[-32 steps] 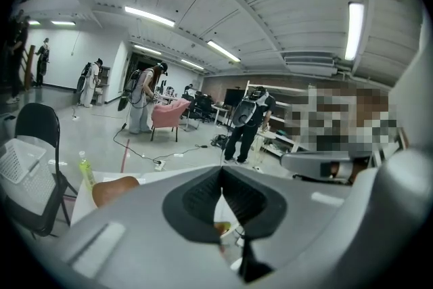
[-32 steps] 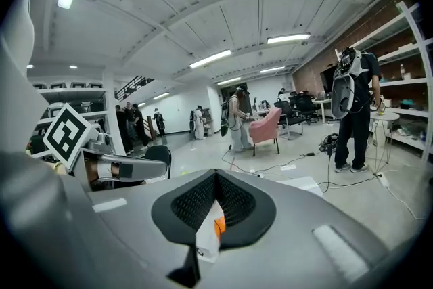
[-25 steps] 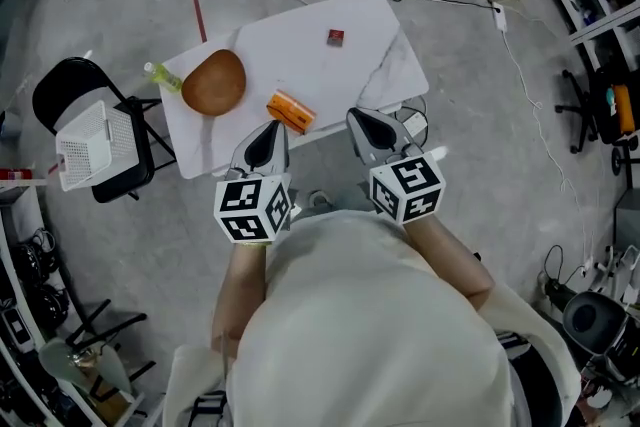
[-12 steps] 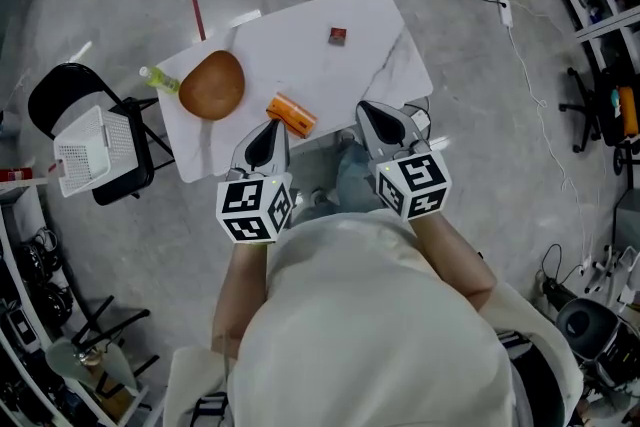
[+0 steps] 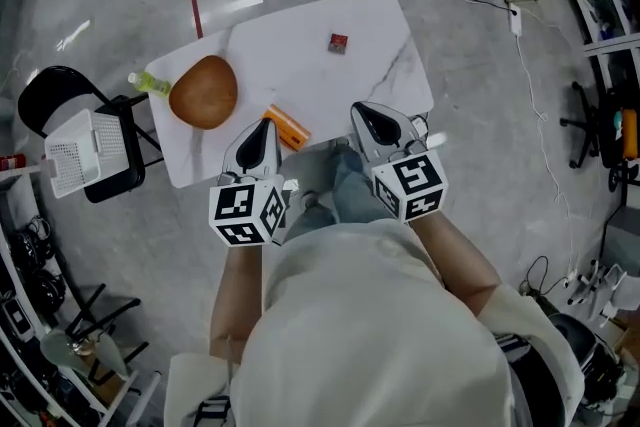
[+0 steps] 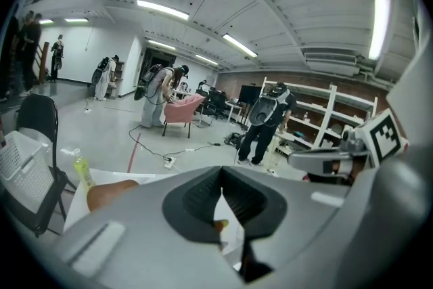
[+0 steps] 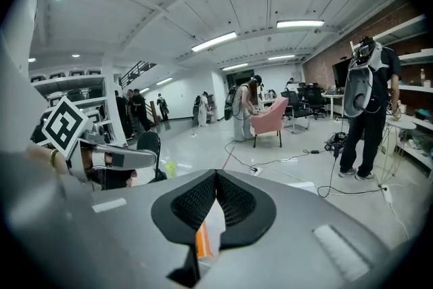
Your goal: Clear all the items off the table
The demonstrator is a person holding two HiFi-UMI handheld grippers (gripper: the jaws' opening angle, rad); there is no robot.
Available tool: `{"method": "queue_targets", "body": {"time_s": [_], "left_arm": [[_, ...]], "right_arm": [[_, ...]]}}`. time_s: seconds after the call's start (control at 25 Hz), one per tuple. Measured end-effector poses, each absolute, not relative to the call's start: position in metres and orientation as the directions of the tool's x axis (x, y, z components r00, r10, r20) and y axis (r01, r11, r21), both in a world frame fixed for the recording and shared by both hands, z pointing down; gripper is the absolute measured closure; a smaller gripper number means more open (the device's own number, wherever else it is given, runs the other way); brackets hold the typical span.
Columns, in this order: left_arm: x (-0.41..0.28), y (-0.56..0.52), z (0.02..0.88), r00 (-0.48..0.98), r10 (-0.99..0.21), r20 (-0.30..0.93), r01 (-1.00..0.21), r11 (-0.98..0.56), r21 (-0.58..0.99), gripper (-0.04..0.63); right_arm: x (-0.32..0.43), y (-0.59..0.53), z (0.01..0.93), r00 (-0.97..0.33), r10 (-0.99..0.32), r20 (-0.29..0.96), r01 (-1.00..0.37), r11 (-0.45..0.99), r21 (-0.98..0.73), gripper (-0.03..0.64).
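Orange box [image 5: 287, 127] just beside left fingers [image 5: 254, 143]

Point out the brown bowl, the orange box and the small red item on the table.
brown bowl [image 5: 204, 92]: head view, middle of its brown surface.
orange box [image 5: 287, 127]: head view, middle of its top face.
small red item [image 5: 339, 42]: head view, its centre.

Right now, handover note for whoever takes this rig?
Left gripper: shut, empty, at the table's near edge beside the orange box.
Right gripper: shut, empty, at the near edge.
On the table: brown bowl, green bottle at its left edge, orange box, small red item.
Done: nothing picked up.
Left: all four items.
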State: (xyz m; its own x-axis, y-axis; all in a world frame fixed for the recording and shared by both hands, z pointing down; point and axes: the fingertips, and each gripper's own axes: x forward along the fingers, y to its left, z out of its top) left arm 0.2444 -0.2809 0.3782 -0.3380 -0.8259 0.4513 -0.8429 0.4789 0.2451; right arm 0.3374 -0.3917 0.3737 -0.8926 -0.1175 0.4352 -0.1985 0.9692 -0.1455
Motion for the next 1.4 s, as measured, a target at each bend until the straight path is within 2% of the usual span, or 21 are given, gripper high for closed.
{"method": "queue_targets", "body": {"time_s": [0.32, 0.48, 0.92, 1.24, 1.4], "left_arm": [[0.220, -0.289, 0.420, -0.379, -0.769, 0.515, -0.797, 0.554, 0.240, 0.586], [0.214, -0.287, 0.448, -0.385, -0.747, 0.542, -0.787, 0.573, 0.229, 0.586], [0.205, -0.259, 0.540, -0.408, -0.671, 0.619, -0.738, 0.641, 0.209, 0.586], [0.197, -0.230, 0.594, -0.439, -0.618, 0.652, -0.660, 0.714, 0.233, 0.586], [0.193, -0.215, 0.621, -0.452, -0.595, 0.664, -0.632, 0.739, 0.233, 0.586]], "right_arm": [[0.310, -0.392, 0.418, -0.863, -0.006, 0.506, -0.096, 0.984, -0.153, 0.615], [0.302, -0.381, 0.452, -0.832, 0.052, 0.552, -0.048, 0.985, -0.165, 0.592], [0.280, -0.338, 0.569, -0.729, 0.201, 0.655, 0.057, 0.970, -0.234, 0.452], [0.266, -0.310, 0.647, -0.649, 0.254, 0.717, 0.108, 0.964, -0.243, 0.331], [0.258, -0.297, 0.680, -0.625, 0.279, 0.729, 0.117, 0.957, -0.266, 0.299]]}}
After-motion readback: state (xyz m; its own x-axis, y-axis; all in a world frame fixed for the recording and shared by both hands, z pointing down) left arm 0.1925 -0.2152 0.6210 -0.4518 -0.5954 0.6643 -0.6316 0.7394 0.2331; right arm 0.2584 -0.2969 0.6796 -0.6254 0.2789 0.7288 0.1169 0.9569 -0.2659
